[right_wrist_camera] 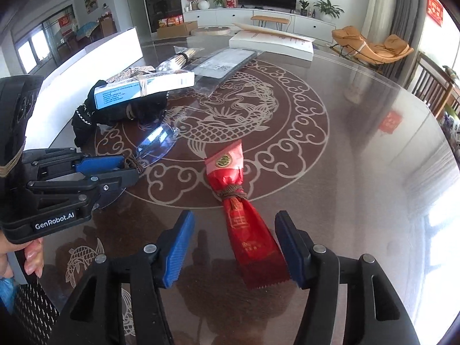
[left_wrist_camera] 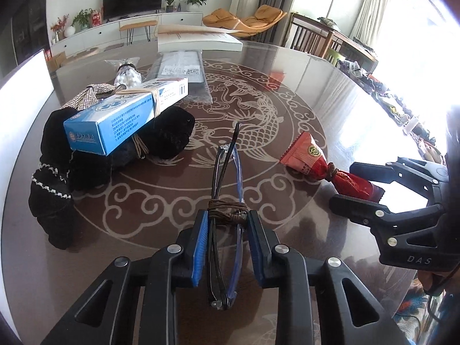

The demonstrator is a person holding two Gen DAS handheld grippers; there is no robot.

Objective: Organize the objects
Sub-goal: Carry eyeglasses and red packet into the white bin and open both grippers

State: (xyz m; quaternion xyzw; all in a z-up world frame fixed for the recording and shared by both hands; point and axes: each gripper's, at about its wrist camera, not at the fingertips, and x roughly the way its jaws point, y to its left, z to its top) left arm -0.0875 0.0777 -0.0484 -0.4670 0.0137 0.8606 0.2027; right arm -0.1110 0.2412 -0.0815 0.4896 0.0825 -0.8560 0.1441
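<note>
The left gripper point(left_wrist_camera: 225, 224) clamps folded, cord-wrapped eyeglasses point(left_wrist_camera: 227, 189) between ribbed blue fingers point(left_wrist_camera: 200, 247). The right gripper point(right_wrist_camera: 234, 247) gapes around a crinkly red cord-tied packet point(right_wrist_camera: 244, 215) lying on the glossy counter point(right_wrist_camera: 345, 172).

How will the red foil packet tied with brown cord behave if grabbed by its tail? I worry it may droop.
The red foil packet looks thin and crinkly, so probably light and floppy. Its cord-tied waist may act as a hinge. Lying flat between the right tongs, it seems unlikely to roll.
</note>
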